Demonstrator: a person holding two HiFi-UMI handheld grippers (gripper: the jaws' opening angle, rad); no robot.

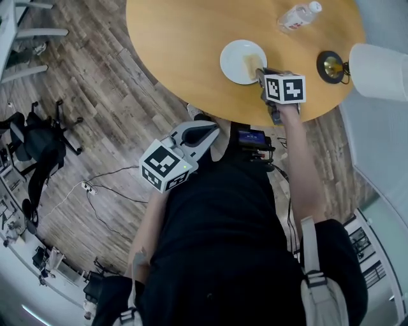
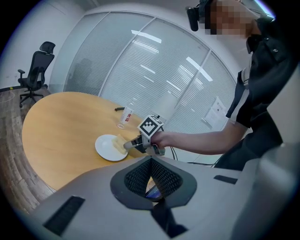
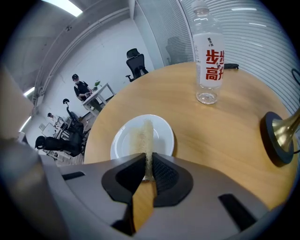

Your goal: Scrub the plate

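A white plate (image 1: 233,60) sits near the front edge of the round wooden table (image 1: 185,44). My right gripper (image 1: 262,75) reaches over the plate's right side, shut on a thin yellow sponge (image 1: 252,63). The right gripper view shows the sponge (image 3: 146,136) standing on edge across the plate (image 3: 124,140), pinched between the jaws of the right gripper (image 3: 147,161). My left gripper (image 1: 203,134) hangs off the table, close to my body, over the floor. In the left gripper view, the left gripper (image 2: 151,160) has its tips together with nothing held, and beyond it lie the plate (image 2: 107,149) and the right gripper (image 2: 131,144).
A clear water bottle (image 1: 298,16) stands behind the plate. A brass lamp base (image 1: 330,65) and white shade (image 1: 379,70) are at the table's right edge. Office chairs (image 1: 38,143) and cables (image 1: 95,188) occupy the wood floor to the left.
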